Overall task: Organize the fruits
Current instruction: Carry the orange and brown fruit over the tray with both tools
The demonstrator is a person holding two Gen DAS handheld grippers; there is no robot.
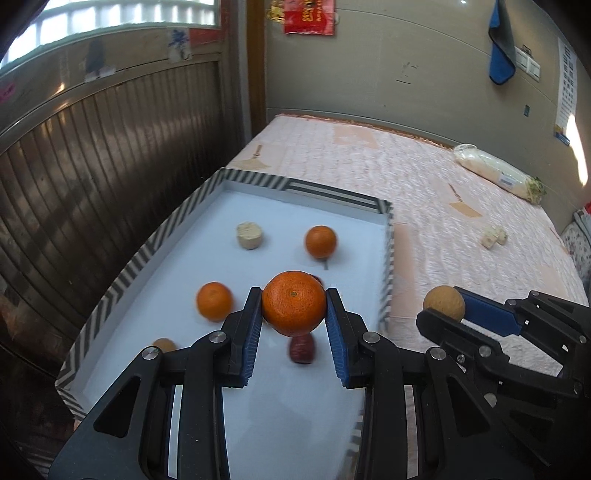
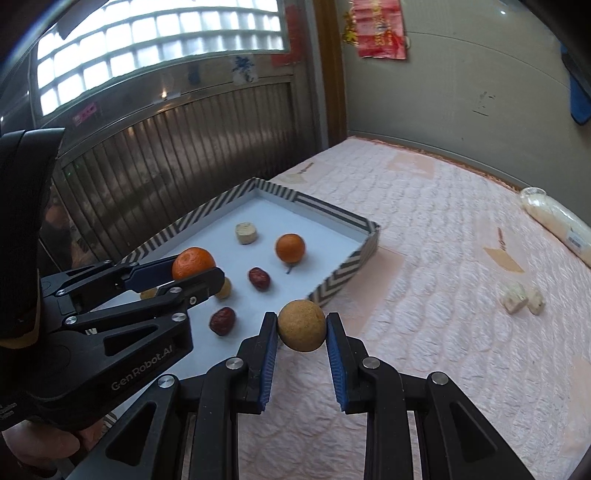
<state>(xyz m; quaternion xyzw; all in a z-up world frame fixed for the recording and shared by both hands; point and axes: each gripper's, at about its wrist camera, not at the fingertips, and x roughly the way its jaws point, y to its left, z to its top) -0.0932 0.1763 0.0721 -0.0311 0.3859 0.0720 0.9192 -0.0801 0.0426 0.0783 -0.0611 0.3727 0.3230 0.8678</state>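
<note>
Carrying fruit to the striped tray (image 1: 177, 218): left gripper (image 1: 293, 308) clamped on an orange (image 1: 294, 306) above it, right gripper (image 2: 301, 329) clamped on a tan ball-shaped fruit (image 2: 301, 325) just beside its corner, next needing a lowering and release inside.

A pink quilted bed cover (image 2: 443, 258) stretches to the grey wall, where a red paper hanging (image 1: 309, 16) and a blue cloth (image 1: 500, 48) hang. A plastic-wrapped white bundle (image 1: 495, 171) lies near the far edge, beside ribbed metal shutters (image 1: 92, 177).
</note>
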